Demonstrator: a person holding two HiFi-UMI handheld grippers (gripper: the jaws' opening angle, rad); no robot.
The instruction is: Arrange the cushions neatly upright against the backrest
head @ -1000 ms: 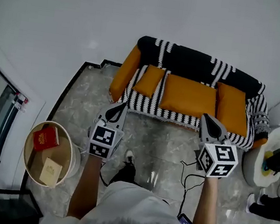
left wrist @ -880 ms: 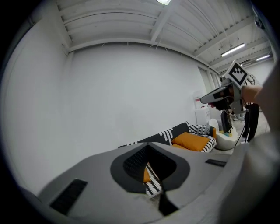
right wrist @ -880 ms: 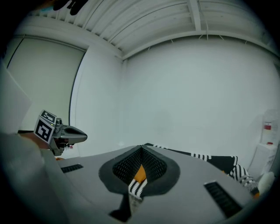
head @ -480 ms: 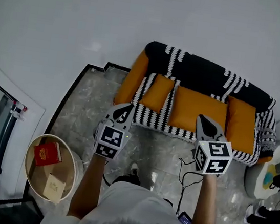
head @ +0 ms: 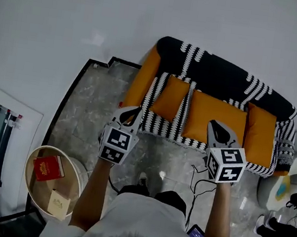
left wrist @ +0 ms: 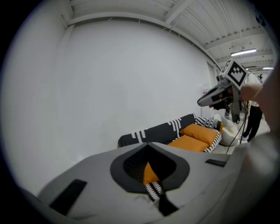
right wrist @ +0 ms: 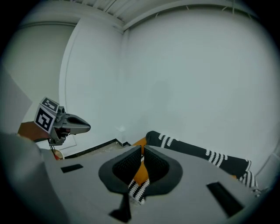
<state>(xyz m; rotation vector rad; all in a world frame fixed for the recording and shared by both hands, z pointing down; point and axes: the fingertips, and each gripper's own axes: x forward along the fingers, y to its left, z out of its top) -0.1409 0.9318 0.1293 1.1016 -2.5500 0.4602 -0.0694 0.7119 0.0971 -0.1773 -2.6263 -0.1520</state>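
Black fabric sofa [head: 225,79] with white striped bands stands against the white wall; all places below are taken from it.

- Three flat orange fabric cushions lie in a row on the sofa seat, faces up. None stands against the backrest.
- Small orange cushion [head: 170,97] is at the sofa's left end, slightly askew.
- Large orange cushion [head: 214,119] is at mid-seat.
- Narrow orange cushion [head: 259,135] is at the right end, beside the striped armrest.
- Left tool [head: 132,112] is held just off the sofa's front left corner, above the grey marble floor [head: 91,113]. It is clenched and empty. In the left gripper view only a sliver of orange and striped sofa fabric shows past the closed tips.
- Right tool [head: 216,127] is over the sofa's front edge, before the large cushion. It is also clenched with nothing between the jaws.
- Both tools point towards the sofa.
- Round pale worktop [head: 78,168] is well to the front-left of the sofa and carries a red book [head: 48,168] and a tan book [head: 59,205].
- Black cable [head: 198,191] lies looped on the floor in front of the sofa's right half.
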